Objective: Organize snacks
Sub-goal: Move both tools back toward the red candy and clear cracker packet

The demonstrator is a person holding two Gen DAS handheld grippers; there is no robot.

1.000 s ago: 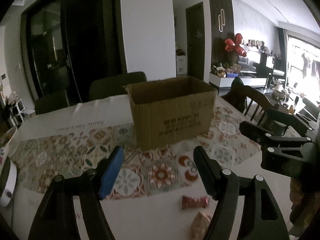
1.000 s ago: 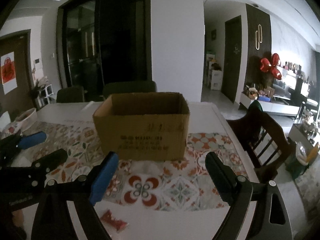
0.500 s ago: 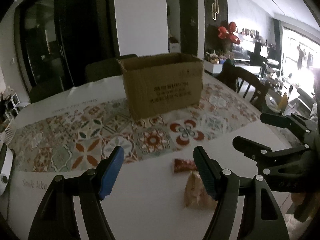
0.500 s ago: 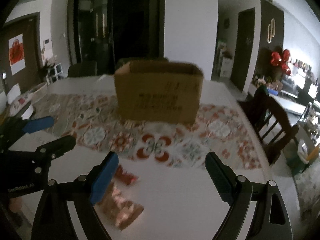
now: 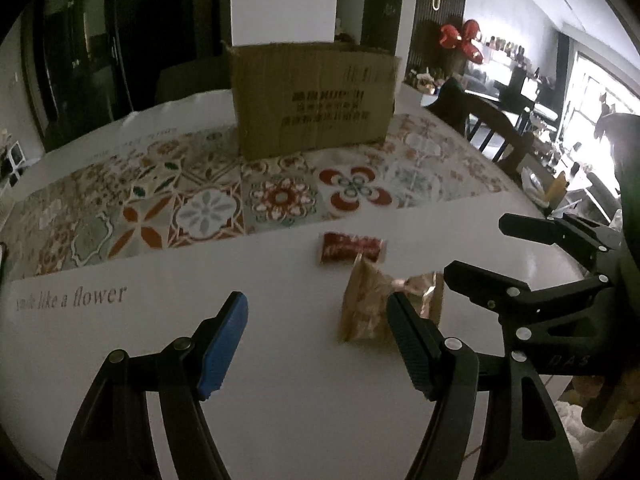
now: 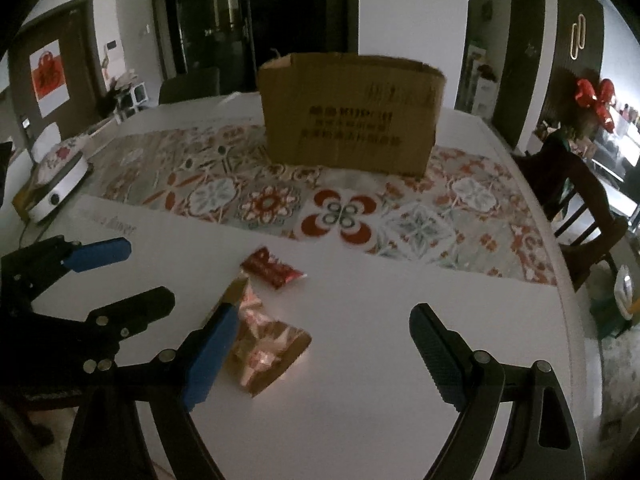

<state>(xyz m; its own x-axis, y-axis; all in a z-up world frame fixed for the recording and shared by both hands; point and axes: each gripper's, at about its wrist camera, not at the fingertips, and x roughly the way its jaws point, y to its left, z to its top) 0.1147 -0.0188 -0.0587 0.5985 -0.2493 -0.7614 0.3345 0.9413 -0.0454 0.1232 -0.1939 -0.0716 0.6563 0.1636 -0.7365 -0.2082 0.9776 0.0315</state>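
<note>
An open cardboard box (image 5: 314, 96) stands on the patterned runner; it also shows in the right wrist view (image 6: 352, 110). A small red snack packet (image 5: 352, 247) (image 6: 274, 269) and a crinkled golden snack bag (image 5: 372, 306) (image 6: 266, 346) lie on the white tabletop. My left gripper (image 5: 316, 344) is open and empty, its right finger just in front of the golden bag. My right gripper (image 6: 324, 348) is open and empty, its left finger beside the golden bag. Each gripper shows in the other's view, the right one (image 5: 560, 264) and the left one (image 6: 100, 280).
A patterned runner (image 6: 420, 224) crosses the white round table (image 6: 360, 400). A round white appliance (image 6: 58, 178) sits at the table's left edge. Dark chairs (image 6: 576, 196) stand at the right and behind the box. The table edge curves close on the right.
Both grippers have tilted down and drawn back toward the near table edge. The two snacks now lie larger and closer to the fingers. Both stay open.
</note>
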